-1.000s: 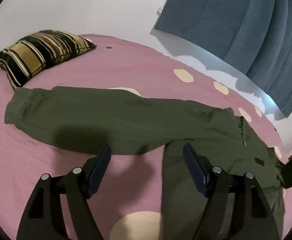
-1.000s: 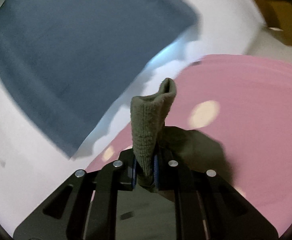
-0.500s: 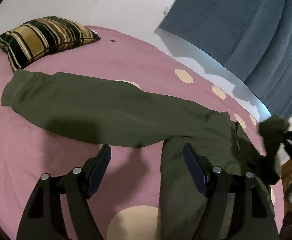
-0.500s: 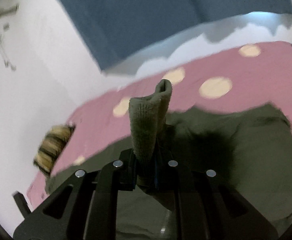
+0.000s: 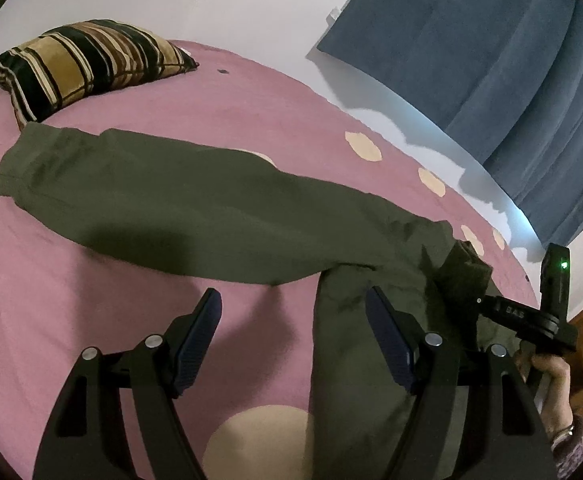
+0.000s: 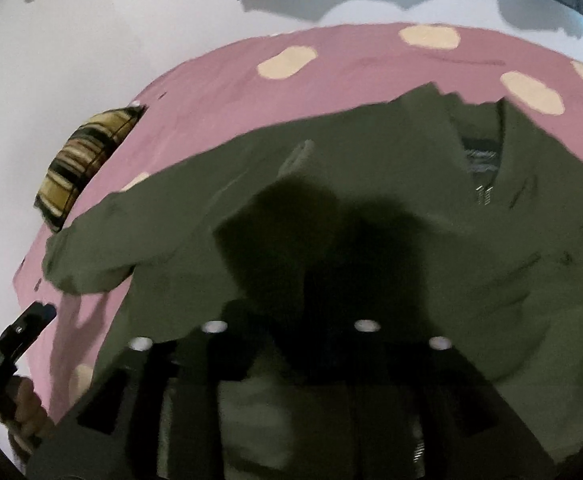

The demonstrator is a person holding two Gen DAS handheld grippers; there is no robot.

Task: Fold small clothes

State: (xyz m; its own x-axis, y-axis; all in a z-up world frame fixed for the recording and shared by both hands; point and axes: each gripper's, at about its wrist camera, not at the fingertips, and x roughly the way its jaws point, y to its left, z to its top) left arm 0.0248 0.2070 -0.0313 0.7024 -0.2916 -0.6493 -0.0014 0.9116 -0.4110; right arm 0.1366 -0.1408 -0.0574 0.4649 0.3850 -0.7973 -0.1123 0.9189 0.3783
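Left wrist view: the left gripper (image 5: 293,344) hangs with its jaws spread wide and nothing between them, above the pink bedspread (image 5: 103,288) at the lower middle of the frame. Just past its fingertips an olive-green jacket (image 5: 195,208) lies flat, one sleeve stretched toward the upper left, where a striped pillow (image 5: 87,60) sits by the white wall. At the right edge the right gripper (image 5: 471,292) reaches down onto the jacket's body, carried by a hand (image 5: 551,372); a blue curtain (image 5: 491,64) hangs in the upper right. In the right wrist view, blurred and dark with shadow, the right gripper's jaws are opening; whether cloth still lies between them cannot be told. The jacket's zipper (image 6: 483,192) shows to the upper right.
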